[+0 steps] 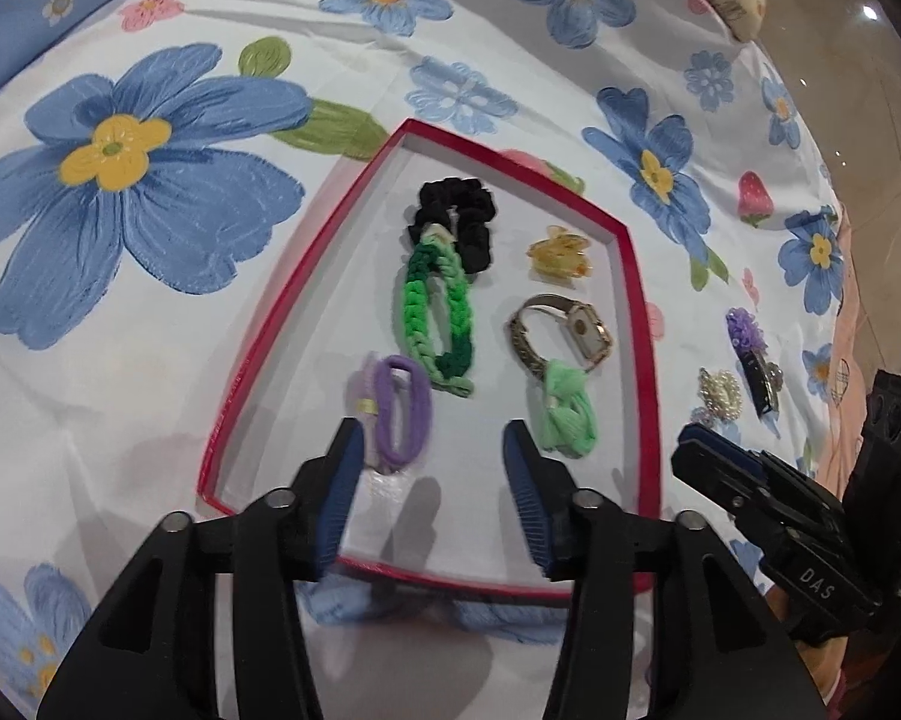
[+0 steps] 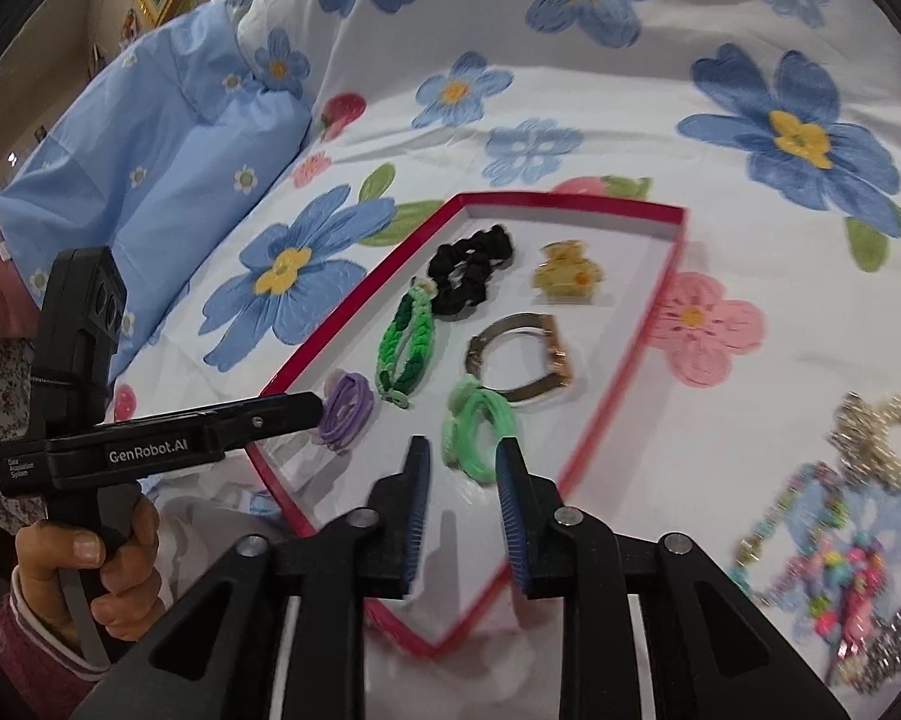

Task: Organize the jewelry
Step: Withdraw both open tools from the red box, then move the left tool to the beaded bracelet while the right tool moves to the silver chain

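A red-rimmed white tray (image 1: 636, 300) lies on the floral sheet. It holds a black scrunchie (image 1: 456, 210), a green braided band (image 1: 438, 312), a yellow claw clip (image 1: 558, 255), a gold watch (image 1: 570, 330), a light green hair tie (image 1: 567, 414) and a purple hair tie (image 1: 399, 408). My left gripper (image 1: 431, 429) hangs open over the tray's near end, the purple tie just beside its left finger, nothing between the pads. My right gripper (image 2: 463, 447) is open too, just short of the light green tie (image 2: 477, 426). Neither holds anything.
Loose pieces lie right of the tray on the sheet: a pearl scrunchie (image 2: 894, 444), a heap of bead strings (image 2: 834, 558), a purple flower clip (image 1: 747, 330). A blue pillow (image 2: 168, 138) rests at the far left. A person's hand (image 2: 120, 564) grips the left tool.
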